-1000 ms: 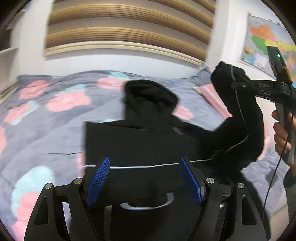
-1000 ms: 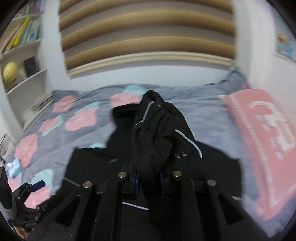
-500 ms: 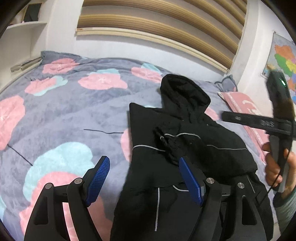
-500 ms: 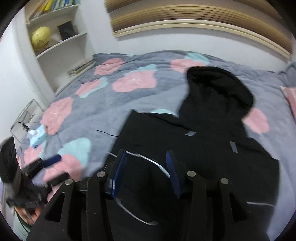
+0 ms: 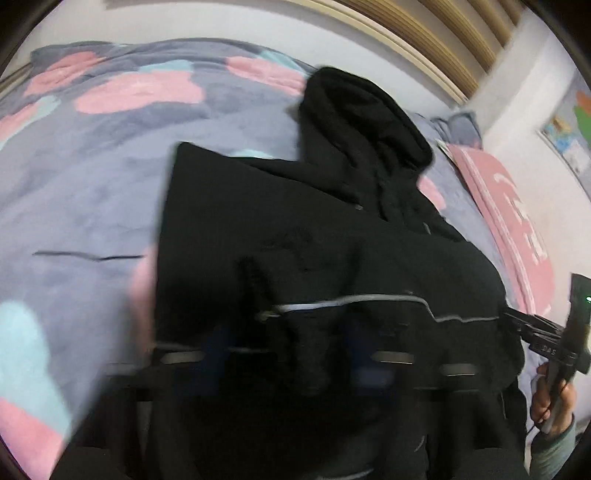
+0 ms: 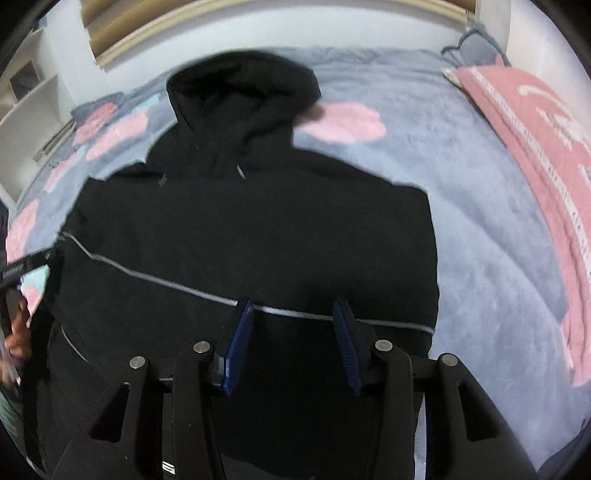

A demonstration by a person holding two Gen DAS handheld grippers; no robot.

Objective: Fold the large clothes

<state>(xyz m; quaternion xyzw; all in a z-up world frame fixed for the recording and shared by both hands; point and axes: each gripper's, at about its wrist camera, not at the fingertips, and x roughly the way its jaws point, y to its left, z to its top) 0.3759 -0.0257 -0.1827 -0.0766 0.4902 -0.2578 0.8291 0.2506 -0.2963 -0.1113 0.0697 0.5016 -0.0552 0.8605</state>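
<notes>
A black hooded jacket point(image 5: 332, 266) with thin grey piping lies on the bed, hood toward the headboard, sleeves folded in over the body. It also fills the right wrist view point(image 6: 251, 229). My left gripper point(image 5: 284, 347) is blurred by motion; its blue pads look apart, low over the jacket's lower body. My right gripper point(image 6: 291, 332) is open and empty, just above the jacket near the piping line. The right gripper also shows at the right edge of the left wrist view point(image 5: 546, 339).
The bed cover point(image 6: 461, 229) is grey with pink and teal blotches. A pink pillow point(image 6: 535, 155) lies at the right. White shelves point(image 6: 33, 103) stand at the left. The headboard wall point(image 5: 258, 26) is behind the bed.
The right gripper let go of the sleeve it held a second ago; the sleeve now lies across the jacket. Both grippers have moved down close over the jacket's lower part.
</notes>
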